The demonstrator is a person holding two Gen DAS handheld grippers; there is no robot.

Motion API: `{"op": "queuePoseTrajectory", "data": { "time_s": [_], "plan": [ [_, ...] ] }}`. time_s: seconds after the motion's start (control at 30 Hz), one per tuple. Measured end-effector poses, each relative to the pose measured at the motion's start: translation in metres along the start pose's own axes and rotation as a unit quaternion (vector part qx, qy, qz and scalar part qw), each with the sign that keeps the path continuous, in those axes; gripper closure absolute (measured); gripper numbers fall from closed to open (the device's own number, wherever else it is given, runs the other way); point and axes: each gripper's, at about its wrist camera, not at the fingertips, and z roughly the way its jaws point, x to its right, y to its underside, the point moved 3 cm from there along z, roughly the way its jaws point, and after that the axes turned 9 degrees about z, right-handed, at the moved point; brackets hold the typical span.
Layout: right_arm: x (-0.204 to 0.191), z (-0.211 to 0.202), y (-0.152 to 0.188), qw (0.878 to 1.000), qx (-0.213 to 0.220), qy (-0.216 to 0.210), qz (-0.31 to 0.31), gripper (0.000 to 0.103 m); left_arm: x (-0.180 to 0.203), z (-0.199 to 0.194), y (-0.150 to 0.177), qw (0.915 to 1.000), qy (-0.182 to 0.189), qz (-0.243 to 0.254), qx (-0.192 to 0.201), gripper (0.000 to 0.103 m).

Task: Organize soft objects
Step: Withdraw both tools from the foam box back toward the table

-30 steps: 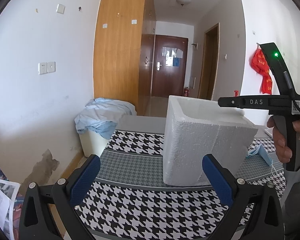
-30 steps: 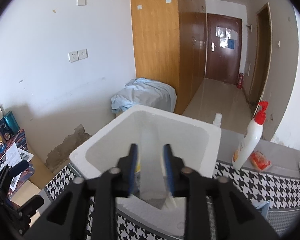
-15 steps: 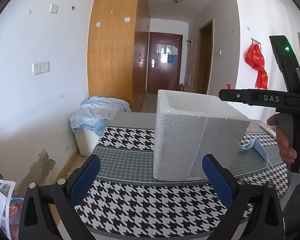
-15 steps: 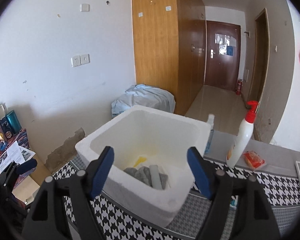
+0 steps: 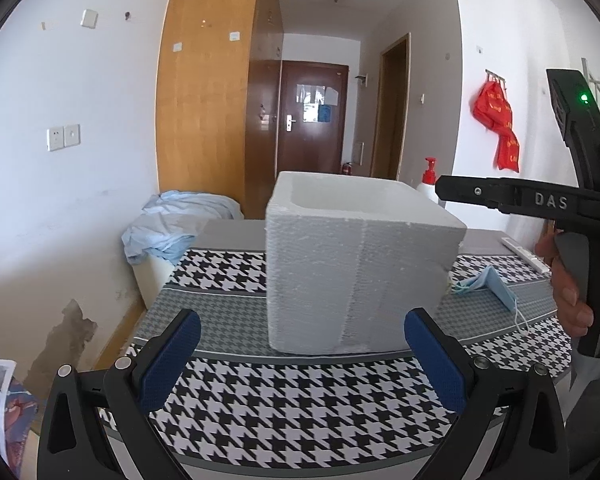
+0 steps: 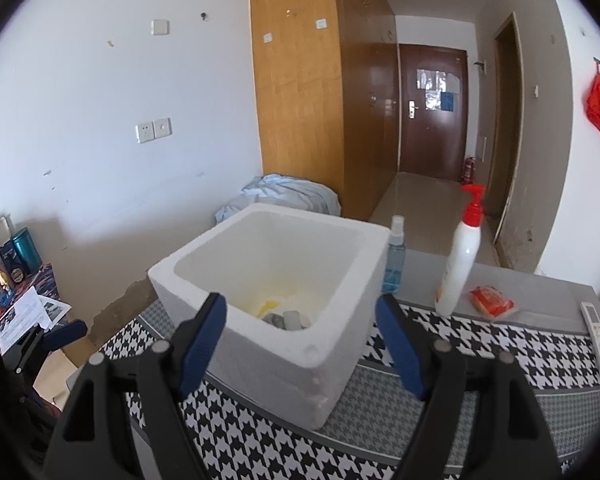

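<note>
Bench (image 5: 300, 412): 1, under a houndstooth cloth. Its near edge lies just below the left gripper (image 5: 302, 354); a low sweep could snag the cloth and drag everything on it.

Foam box (image 6: 284, 304): 1, open-topped, straight ahead of both sets of fingers. It looks light, so a knock from a finger would likely shift or tip it. Inside, low between the right gripper (image 6: 302, 340) fingers, lie grey soft pieces (image 6: 276, 320) beside 1 pale roll (image 6: 291, 317) and a yellow scrap (image 6: 269, 306); the grey count cannot be told.

Grippers: 2. Both stand wide apart and hold nothing.

Pump bottle (image 6: 460, 256): 1, tall and upright, beyond the right finger of the right gripper. It would topple if that gripper swings across.

Spray bottle (image 6: 394, 256): 1, just behind the box; same hazard.

Face mask (image 5: 488, 286): 1, blue, on the bench beyond the left gripper's right finger, outside the box. It appears to be the remaining soft item. Its thin ear loop (image 5: 520, 316) could slip from a grasp or catch on the box corner.

Red packet (image 6: 492, 301): 1.

Remote (image 6: 598, 328): 1, at the bench's right edge.
</note>
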Motion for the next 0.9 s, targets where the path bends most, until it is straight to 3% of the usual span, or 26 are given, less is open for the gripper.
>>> {"op": "queuePoseTrajectory", "data": {
  "time_s": [0.13, 0.9],
  "plan": [
    [0.006, -0.011, 0.008, 1.000, 0.016, 0.004, -0.001, 0.008, 0.008, 0.002, -0.001, 0.9999, 0.007, 0.008, 0.001, 0.001],
    [0.067, -0.053, 0.046, 0.997, 0.014, 0.057, 0.048, 0.008, 0.069, 0.017, -0.010, 0.9967, 0.069, 0.042, -0.003, 0.001]
  ]
}}
